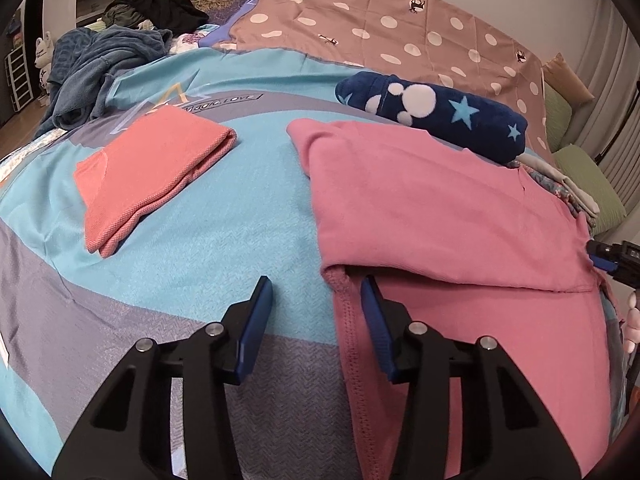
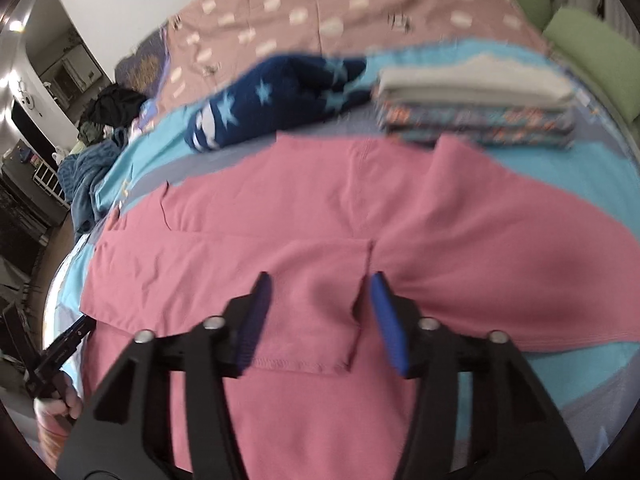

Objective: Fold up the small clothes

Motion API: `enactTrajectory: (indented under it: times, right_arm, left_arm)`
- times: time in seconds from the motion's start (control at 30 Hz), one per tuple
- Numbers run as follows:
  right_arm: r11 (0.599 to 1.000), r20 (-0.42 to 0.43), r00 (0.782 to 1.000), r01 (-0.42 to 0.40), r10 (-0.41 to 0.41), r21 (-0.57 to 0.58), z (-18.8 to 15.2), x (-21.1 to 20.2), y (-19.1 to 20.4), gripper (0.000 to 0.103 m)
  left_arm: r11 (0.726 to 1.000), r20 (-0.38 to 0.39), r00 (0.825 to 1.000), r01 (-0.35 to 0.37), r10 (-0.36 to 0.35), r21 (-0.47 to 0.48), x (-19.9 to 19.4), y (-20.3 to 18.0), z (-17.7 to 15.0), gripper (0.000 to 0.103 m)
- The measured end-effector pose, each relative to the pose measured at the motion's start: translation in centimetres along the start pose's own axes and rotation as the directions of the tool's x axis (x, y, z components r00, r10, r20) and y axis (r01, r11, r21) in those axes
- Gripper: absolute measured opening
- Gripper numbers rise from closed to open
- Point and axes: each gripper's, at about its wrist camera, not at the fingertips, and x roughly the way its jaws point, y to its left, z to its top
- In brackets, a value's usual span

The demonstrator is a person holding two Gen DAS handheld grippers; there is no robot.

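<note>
Soft even indoor light, fisheye-warped dark edges, right wrist view motion-blurred

Left gripper (image 1: 316,296) jaws apart—one apparently over the pink garment's (image 1: 440,208) hem.

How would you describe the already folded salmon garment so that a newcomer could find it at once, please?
Start from the bed's turquoise and grey cover. To the left of the large pink garment spread out on it lies the folded salmon garment, a compact, stacked rectangle. It is more orange and far smaller than the pink one.
</note>
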Motion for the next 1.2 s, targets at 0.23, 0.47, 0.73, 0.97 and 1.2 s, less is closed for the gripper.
enactTrajectory:
  times: [0.23, 0.47, 0.73, 0.97, 1.2]
  right_arm:
    - [0.992, 0.21, 0.972, 0.117, -0.104, -0.051, 0.4, -3.0, 2.3, 0.003]
    - [0.939, 0.144, 0.929, 0.345, -0.341, 0.0, 1.4, -2.2, 2.1, 0.041]
    - [0.826, 0.075, 0.996, 0.075, -0.04, -0.559, 2.9, 2.9, 24.8, 0.044]
    - [0.629, -0.088, 0.993, -0.022, -0.074, -0.777, 0.6, 12.2, 38.9, 0.054]
    - [0.565, -0.14, 0.976, -0.02, -0.169, -0.825, -0.7, 17.5, 42.9, 0.003]
  left_arm:
    - [0.987, 0.046, 0.999, 0.031, -0.024, -0.159, -0.5, 2.5, -0.4, 0.025]
    - [0.975, 0.063, 0.994, 0.097, -0.086, -0.199, -0.6, 3.1, -0.8, 0.024]
    - [0.957, 0.073, 0.986, 0.163, -0.15, -0.238, -0.4, 3.9, -0.9, 0.024]
    - [0.956, 0.089, 0.979, 0.2, -0.185, -0.213, -0.7, 3.7, -1.0, 0.02]
    - [0.964, 0.09, 0.979, 0.197, -0.184, -0.18, -0.9, 3.2, -1.1, 0.002]
